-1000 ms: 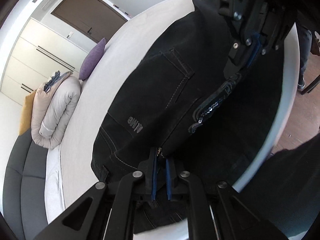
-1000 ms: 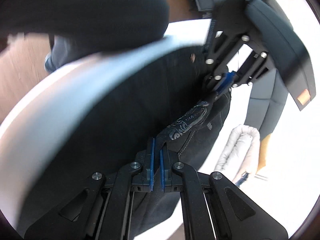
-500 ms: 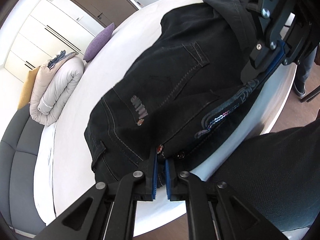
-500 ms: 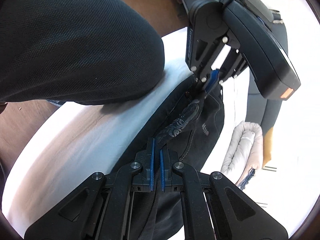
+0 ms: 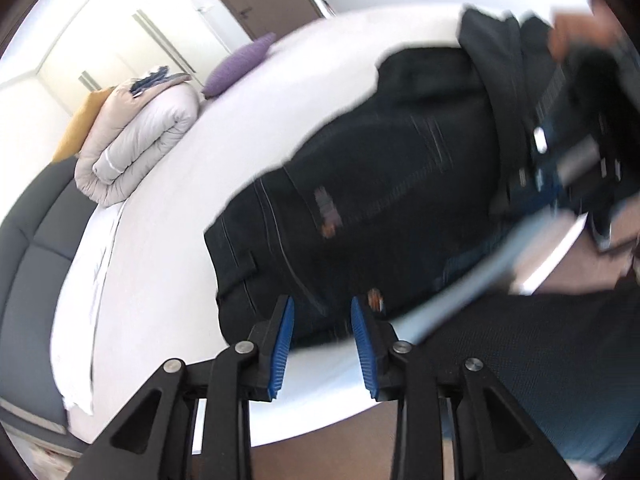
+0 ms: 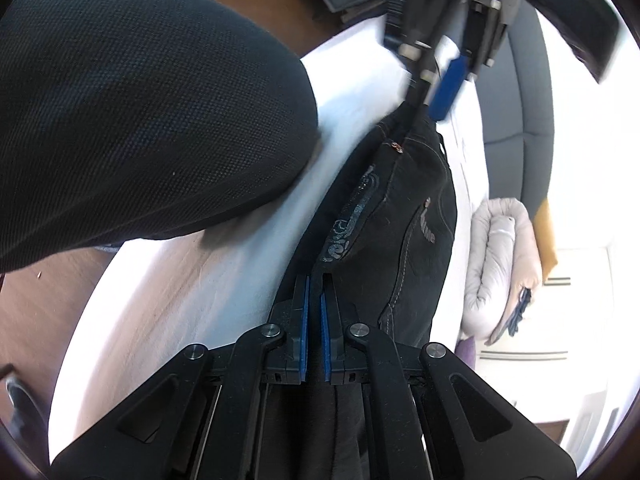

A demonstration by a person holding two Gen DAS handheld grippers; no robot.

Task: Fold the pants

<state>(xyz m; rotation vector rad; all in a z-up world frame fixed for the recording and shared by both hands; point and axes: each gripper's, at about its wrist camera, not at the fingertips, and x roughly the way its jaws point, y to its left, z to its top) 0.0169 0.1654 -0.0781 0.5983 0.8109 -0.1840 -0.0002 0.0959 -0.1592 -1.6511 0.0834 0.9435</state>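
A: What is the setting?

B: A bright bedroom with a white bed (image 5: 168, 208). A rolled pale duvet (image 5: 136, 136) and a purple cushion (image 5: 240, 62) sit toward its far side, next to a grey padded headboard (image 5: 28, 240), with white wardrobes (image 5: 100, 40) behind.

A: Where are the pants?

B: The black pants (image 5: 380, 208) lie on the bed near its front edge, waistband end toward the left gripper (image 5: 322, 320). A back pocket and pale stitching show, though the left view is blurred.

A: And the grippers?

B: The left gripper's blue pads (image 5: 282, 336) stand wide apart with nothing between them, just over the waistband at the bed's edge. The right gripper (image 6: 314, 312) has its pads nearly together, pinching a fold of the black fabric. The person's dark-clothed leg (image 6: 140, 100) presses against the bed's edge.
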